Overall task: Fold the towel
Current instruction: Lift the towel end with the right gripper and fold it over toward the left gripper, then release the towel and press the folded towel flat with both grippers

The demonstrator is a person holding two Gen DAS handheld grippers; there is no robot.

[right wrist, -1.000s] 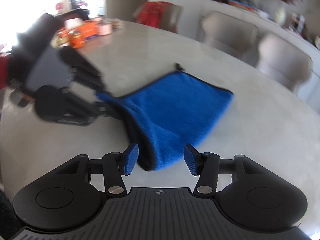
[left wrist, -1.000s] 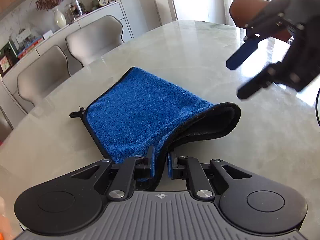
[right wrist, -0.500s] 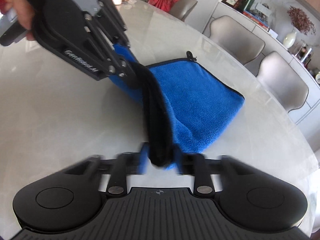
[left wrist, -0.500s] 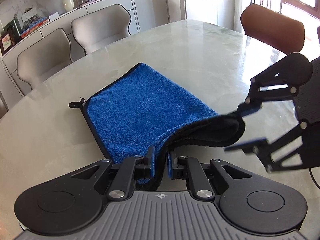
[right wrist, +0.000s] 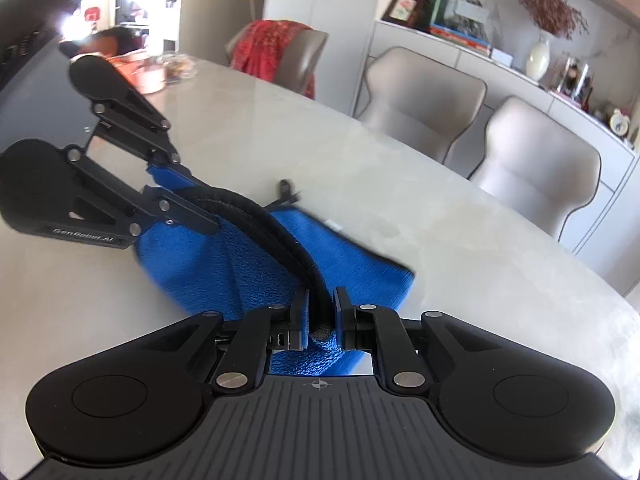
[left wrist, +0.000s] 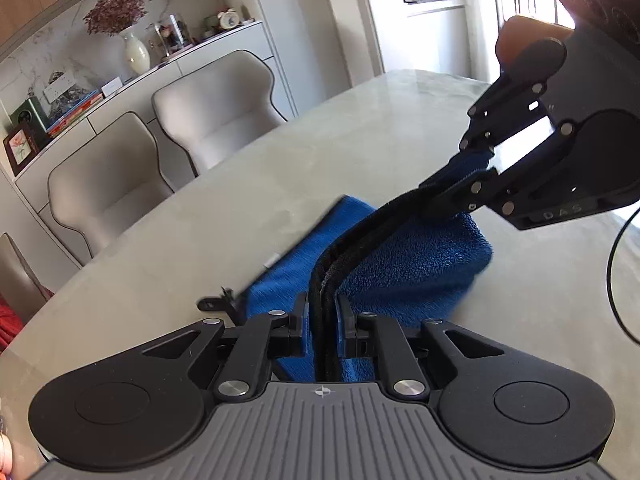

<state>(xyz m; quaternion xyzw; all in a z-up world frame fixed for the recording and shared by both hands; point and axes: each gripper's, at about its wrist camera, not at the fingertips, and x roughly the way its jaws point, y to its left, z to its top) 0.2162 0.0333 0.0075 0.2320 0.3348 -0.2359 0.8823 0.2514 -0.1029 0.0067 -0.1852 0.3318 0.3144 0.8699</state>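
Note:
A blue towel [left wrist: 408,264] with a black hem hangs between my two grippers above a pale marble table [left wrist: 248,216]. My left gripper [left wrist: 322,316] is shut on one corner of the hem. My right gripper [right wrist: 320,314] is shut on the other corner. In the left wrist view the right gripper [left wrist: 456,188] is at the upper right. In the right wrist view the left gripper [right wrist: 192,204] is at the left. The towel [right wrist: 224,264] sags down to the table. Its far edge with a small black loop [right wrist: 286,192] lies on the table.
Two beige chairs [left wrist: 208,112] stand at the table's far side before a low sideboard [left wrist: 120,84] with a vase and books. A chair with a red cloth [right wrist: 276,56] and orange items [right wrist: 148,76] are at the table's far end. A black cable [left wrist: 616,264] hangs at the right.
My right gripper has closed on the towel's free corner. Both grippers have lifted the hem off the table, so the towel now hangs taut between them.

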